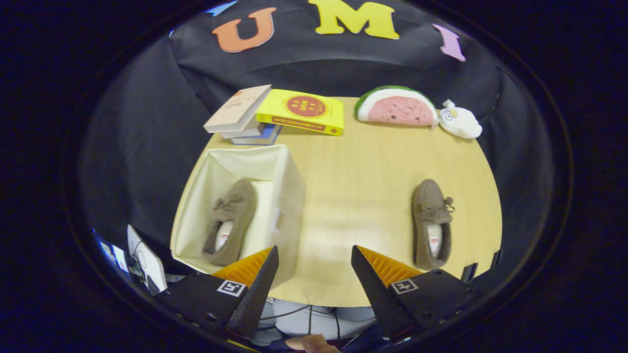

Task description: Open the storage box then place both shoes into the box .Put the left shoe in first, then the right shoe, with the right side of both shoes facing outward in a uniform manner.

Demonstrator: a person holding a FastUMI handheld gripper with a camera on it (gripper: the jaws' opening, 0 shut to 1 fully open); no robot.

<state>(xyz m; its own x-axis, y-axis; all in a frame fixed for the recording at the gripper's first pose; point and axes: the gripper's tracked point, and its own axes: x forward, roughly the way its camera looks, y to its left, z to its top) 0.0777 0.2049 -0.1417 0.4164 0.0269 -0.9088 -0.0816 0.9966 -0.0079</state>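
box is open on the worktop, one shoe already lying inside it. second shoe sits well right of the box, untouched. my tongs are released, holding nothing, just near of the box. half done i'd say; second shoe left.

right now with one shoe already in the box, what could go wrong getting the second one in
1. The brown suede loafer on the wooden table lies well away from the open claw, so a hurried grasp could clip its bow rather than its sides.
2. The cream fabric storage box looks soft-walled; the shoe could catch its rim and push it.
3. The brown loafer inside the box lies diagonally, leaving little room alongside.
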